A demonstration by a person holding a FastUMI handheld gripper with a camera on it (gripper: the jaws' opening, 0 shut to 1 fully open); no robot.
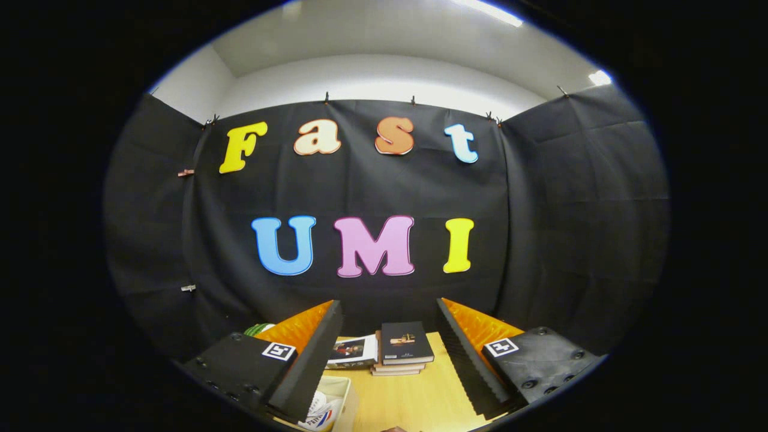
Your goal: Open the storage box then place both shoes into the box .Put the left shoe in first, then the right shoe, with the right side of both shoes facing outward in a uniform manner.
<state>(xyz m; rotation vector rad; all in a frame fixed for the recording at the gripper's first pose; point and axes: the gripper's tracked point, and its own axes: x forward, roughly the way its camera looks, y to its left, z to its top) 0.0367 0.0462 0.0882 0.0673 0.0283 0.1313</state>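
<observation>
Gripper (pixel 390 360): fingers spread wide apart, nothing between them, raised and aimed at the booth wall.
Storage box (pixel 347 390): pale open-topped container on the wooden table (pixel 414 402), at about 7 o'clock from the gap between the fingers, just beside the left finger.
Shoe (pixel 321 414): white with a red and blue mark, lying inside that box; left or right, I cannot tell.
Books (pixel 405 347): stacked at 12 o'clock, beyond the fingers.
Progress: box looks open and one shoe seems placed; the second shoe probably remains.

stack of dark books (pixel 403 349) on wooden table (pixel 414 402), magazine (pixel 353 351) touching its side
</observation>
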